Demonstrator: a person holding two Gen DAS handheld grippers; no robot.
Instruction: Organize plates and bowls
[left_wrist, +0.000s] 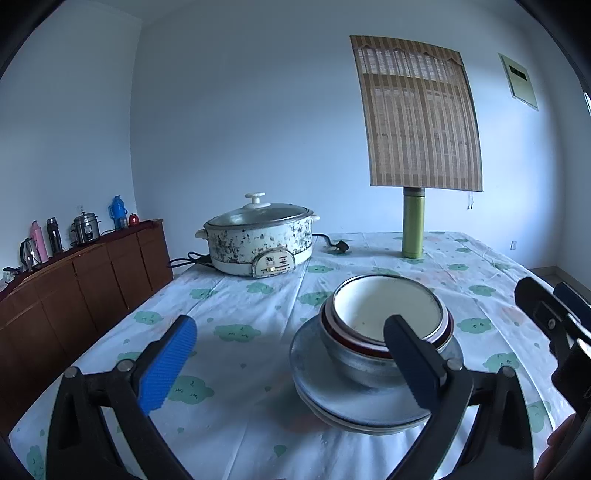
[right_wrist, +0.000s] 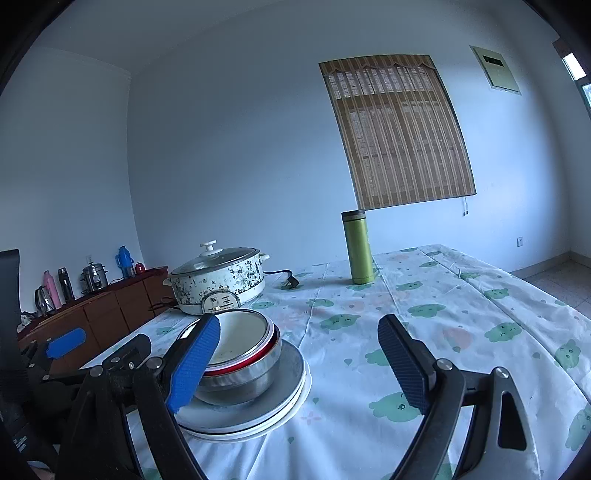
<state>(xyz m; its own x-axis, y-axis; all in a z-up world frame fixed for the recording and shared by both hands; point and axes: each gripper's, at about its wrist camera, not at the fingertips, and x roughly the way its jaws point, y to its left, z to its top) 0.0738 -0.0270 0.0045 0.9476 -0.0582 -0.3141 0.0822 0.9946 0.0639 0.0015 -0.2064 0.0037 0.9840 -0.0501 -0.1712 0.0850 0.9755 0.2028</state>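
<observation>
Dim bluish daylight, soft faint shadows, sharp focus, strong fisheye bending, dark vignette at corners.

Left tongs (left_wrist: 291, 365) spread wide, empty; right tongs (right_wrist: 299, 363) likewise wide, nothing between pads.

The stack (left_wrist: 373, 354) of plates and bowls blocks the bench's (left_wrist: 236, 424) near middle. Bare cloth lies open at 9 and 3 o'clock of it. At 12 o'clock, the cooker (left_wrist: 258, 240) and flask (left_wrist: 413, 223) stand apart, leaving a passable gap.

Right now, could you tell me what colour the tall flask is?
Green flask, clearest in the right wrist view.
</observation>
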